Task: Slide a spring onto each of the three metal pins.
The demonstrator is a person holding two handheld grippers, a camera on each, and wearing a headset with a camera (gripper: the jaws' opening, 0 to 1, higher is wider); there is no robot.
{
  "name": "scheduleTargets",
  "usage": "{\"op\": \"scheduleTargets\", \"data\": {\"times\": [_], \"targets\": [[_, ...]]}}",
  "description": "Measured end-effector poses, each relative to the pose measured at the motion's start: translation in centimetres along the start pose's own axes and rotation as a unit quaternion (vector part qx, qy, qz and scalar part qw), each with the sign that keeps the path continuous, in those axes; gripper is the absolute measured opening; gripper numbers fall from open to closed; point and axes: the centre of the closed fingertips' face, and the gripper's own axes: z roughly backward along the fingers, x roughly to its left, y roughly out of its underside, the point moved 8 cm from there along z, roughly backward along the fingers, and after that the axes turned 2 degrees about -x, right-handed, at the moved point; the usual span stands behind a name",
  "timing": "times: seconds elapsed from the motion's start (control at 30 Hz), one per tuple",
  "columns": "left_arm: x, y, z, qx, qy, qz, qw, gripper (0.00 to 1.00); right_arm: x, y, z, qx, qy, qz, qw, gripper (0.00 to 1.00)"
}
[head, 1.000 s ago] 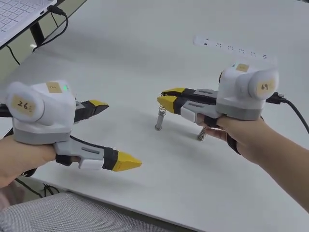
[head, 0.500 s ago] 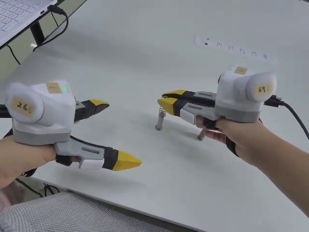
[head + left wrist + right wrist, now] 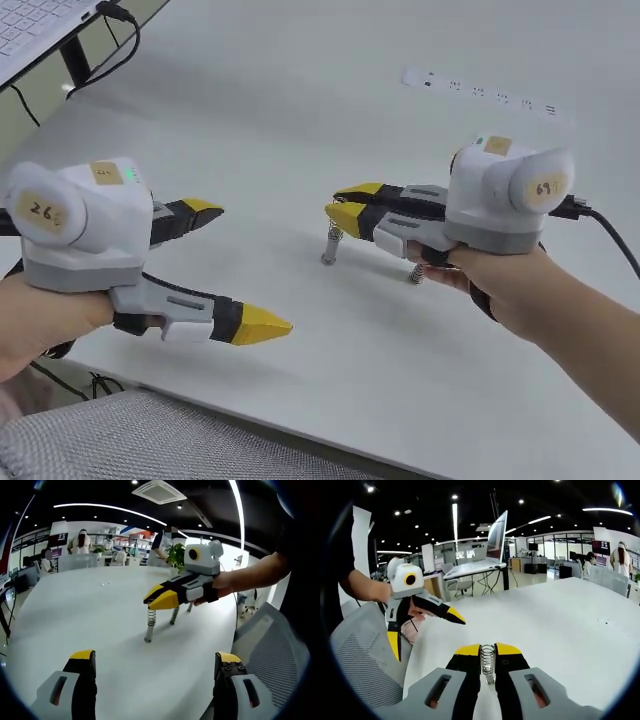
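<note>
The small coiled steel spring [image 3: 488, 661] sits on an upright metal pin [image 3: 327, 258] on the white tabletop [image 3: 300, 100], clenched by the right hand-held gripper [image 3: 338, 202]. A second sprung pin [image 3: 416, 274] stands just right of it, so two look done. The left hand-held gripper [image 3: 250, 268] hangs released and empty. I cannot tell the state of the third pin.

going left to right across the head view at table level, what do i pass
left claw → pin with a spring → second sprung pin → right hand
</note>
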Motion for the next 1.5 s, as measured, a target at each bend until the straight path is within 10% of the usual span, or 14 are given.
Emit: {"op": "scheduleTargets", "data": {"times": [0.5, 1.5], "targets": [[0.0, 0.2, 0.1, 0.001, -0.003, 0.001, 1.0, 0.95, 0.1, 0.4, 0.3, -0.015, 0.011, -0.006, 0.9998, 0.07], [-0.3, 0.3, -0.3, 0.007, 0.003, -0.003, 1.0, 0.94, 0.7, 3.6, -0.8, 0.056, 0.018, 0.015, 0.9982, 0.07]]}}
